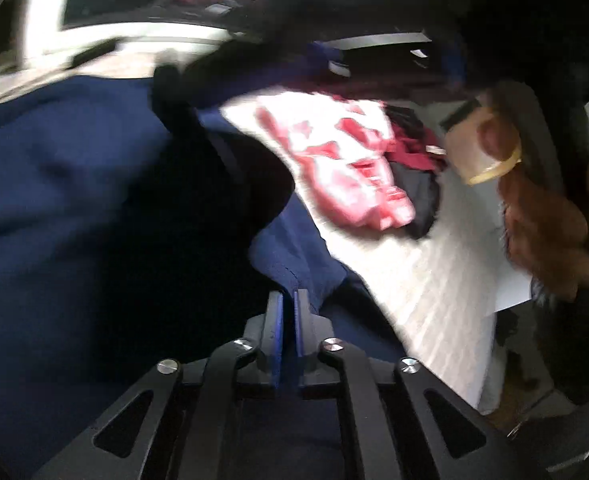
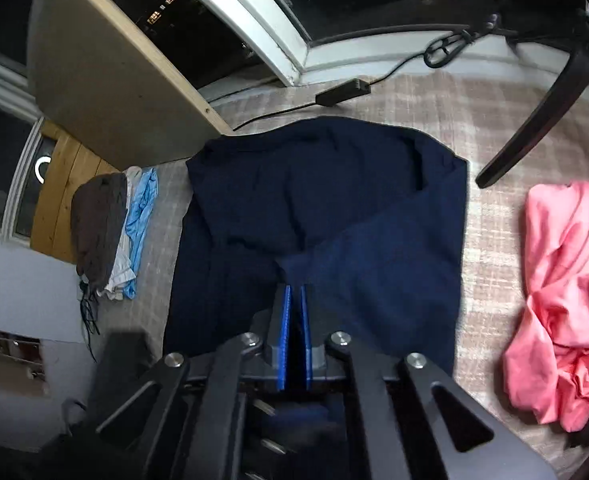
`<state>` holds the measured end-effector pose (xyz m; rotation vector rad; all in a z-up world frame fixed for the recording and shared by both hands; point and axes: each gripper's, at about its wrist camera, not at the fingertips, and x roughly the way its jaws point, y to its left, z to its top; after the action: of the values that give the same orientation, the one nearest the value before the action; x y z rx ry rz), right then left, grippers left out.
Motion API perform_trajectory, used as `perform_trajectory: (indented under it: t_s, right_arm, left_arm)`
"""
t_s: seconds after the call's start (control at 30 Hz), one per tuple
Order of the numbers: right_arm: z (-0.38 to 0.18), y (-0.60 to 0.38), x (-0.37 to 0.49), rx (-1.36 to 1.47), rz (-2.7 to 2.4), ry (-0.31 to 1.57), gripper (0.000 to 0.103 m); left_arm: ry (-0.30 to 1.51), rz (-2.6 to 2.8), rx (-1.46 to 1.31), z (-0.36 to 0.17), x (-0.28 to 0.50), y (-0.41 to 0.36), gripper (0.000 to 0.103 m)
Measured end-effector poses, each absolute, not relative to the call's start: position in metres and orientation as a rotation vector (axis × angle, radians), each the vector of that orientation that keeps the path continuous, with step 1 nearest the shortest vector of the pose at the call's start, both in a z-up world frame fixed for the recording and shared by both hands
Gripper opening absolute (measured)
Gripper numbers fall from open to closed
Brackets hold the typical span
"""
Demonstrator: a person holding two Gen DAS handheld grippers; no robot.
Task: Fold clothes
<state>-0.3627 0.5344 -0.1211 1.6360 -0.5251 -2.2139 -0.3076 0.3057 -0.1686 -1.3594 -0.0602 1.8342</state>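
— Where's the folding at?
— Navy garment [image 2: 326, 208] on the carpet, half folded; both grippers, left [image 1: 289, 300] and right [image 2: 295, 294], pinch its cloth, jaws narrow. Folded stack [image 2: 110, 228] at nine o'clock.
— What's left?
— Pink garment [image 2: 562, 300], three o'clock; possibly more, view's blurry.

The large soft cotton garment [image 2: 326, 208] spread on the floor is deep navy, unpatterned. The woven carpet [image 2: 490, 128] beneath is beige with a faint pale crosshatch. At right lies a crumpled salmon-pink cloth [image 2: 566, 280]; at left, a folded stack [image 2: 110, 232] of dark brown, white and sky blue.
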Motion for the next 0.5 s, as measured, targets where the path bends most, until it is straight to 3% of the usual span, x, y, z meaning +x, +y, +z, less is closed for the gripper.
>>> perform_trajectory:
  t_s: [0.03, 0.1, 0.23, 0.4, 0.5]
  right_arm:
    - [-0.115, 0.539, -0.358, 1.625, -2.247, -0.516, 0.018]
    - [-0.104, 0.562, -0.339, 1.617, -2.357, -0.500, 0.057]
    - [-0.102, 0.598, -0.292, 1.654, -2.555, -0.416, 0.058]
    - [-0.165, 0.583, -0.260, 1.847, -2.506, -0.303, 0.058]
    - [-0.188, 0.570, -0.258, 1.897, -2.497, -0.196, 0.058]
  left_arm:
    - [-0.029, 1.852, -1.366, -0.165, -0.309, 0.296, 0.013]
    - [0.041, 1.881, -1.374, -0.158, -0.314, 0.281, 0.014]
    - [0.159, 1.930, -1.309, -0.146, -0.351, 0.286, 0.031]
    - [0.384, 1.941, -1.276, -0.154, -0.403, 0.337, 0.032]
    - [0.392, 1.889, -1.284, -0.161, -0.428, 0.369, 0.032]
